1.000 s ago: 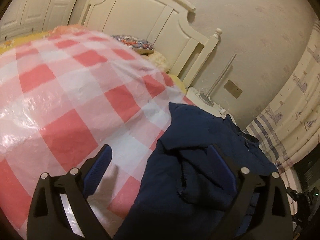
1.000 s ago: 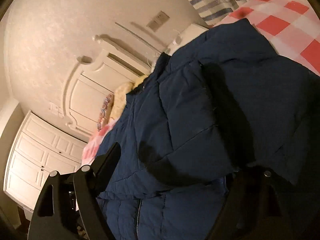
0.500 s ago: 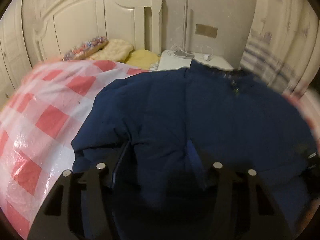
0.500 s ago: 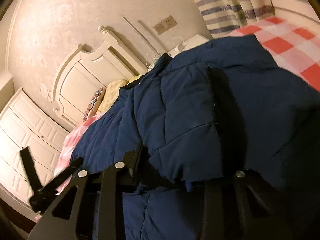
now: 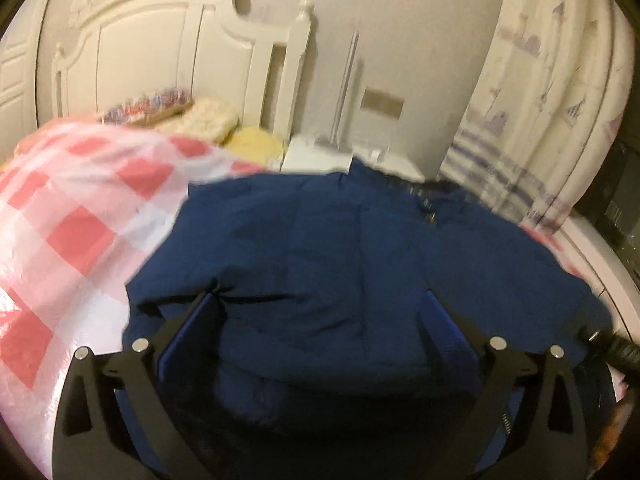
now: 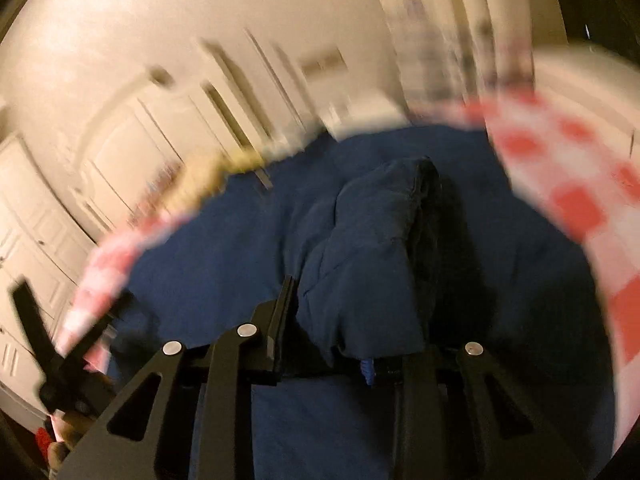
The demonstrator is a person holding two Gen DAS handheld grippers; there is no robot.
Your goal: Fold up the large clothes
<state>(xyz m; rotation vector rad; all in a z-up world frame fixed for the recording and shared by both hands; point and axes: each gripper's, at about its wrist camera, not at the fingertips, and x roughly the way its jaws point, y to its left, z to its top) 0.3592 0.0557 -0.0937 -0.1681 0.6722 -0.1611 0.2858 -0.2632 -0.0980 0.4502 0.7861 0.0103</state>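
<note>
While spread on the bed (image 5: 76,216): jacket (image 5: 320,248)
Left gripper (image 5: 320,316): jaws opening, nothing pinched
Right gripper (image 6: 352,320): closing on jacket fold

This is a home bedroom. A bed with a white headboard (image 5: 160,52) stands against the wall, pillows (image 5: 208,122) at its foot, a nightstand (image 5: 312,156) beside it, and patterned curtains (image 5: 552,92) beyond that.
</note>
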